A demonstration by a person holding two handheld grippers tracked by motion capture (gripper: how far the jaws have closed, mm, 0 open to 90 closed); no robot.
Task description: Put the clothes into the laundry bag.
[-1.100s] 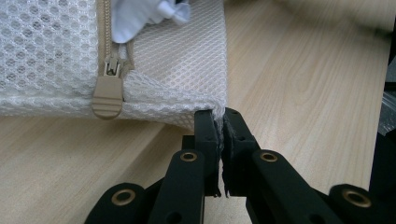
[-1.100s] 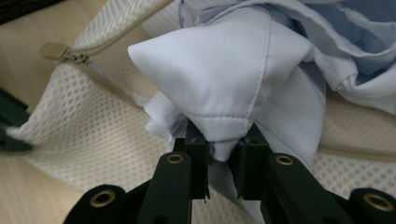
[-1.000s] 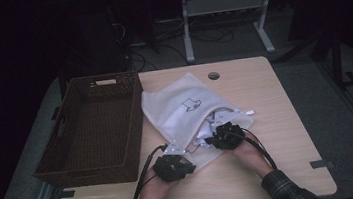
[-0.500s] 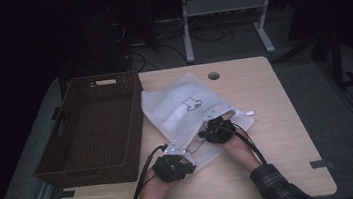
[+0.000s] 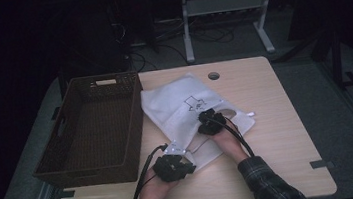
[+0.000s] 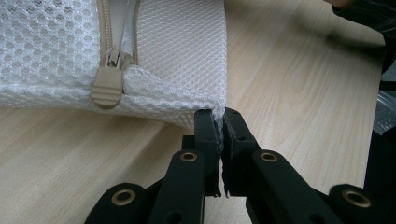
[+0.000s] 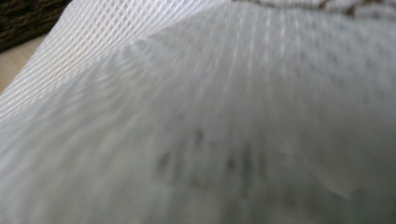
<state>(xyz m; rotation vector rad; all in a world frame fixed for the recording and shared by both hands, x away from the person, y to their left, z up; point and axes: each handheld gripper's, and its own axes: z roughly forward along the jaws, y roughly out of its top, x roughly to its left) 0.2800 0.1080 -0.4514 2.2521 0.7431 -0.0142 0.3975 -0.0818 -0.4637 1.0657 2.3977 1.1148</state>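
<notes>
White mesh laundry bag (image 5: 185,109) lying flat on the light wooden table (image 5: 279,133), just right of the dark woven basket (image 5: 92,131), one edge close against the basket's side. Printed black arrow mark (image 5: 194,103) on the upper face of the bag. Left gripper (image 5: 173,156) at the bag's near corner, by the table's front edge; in the left gripper view, jaws pressed together on that corner of the mesh laundry bag (image 6: 177,60), frayed fabric edge pinched between the two black pads, corner lifted slightly off the wood. Beige zipper pull (image 6: 108,86) just beside the pinched corner, at the end of the zipper line, hanging over the folded hem. Right gripper (image 5: 211,120) farther in, over the middle of the bag, close to the arrow mark, with the plaid sleeve (image 5: 269,179) reaching in from the lower right. Right gripper view blurred, mesh weave (image 7: 140,93) very close to the lens, dark smudges of print faintly showing through; jaws not made out there, so open or closed cannot be told. Round cable hole (image 5: 213,75) in the table beyond the bag.
</notes>
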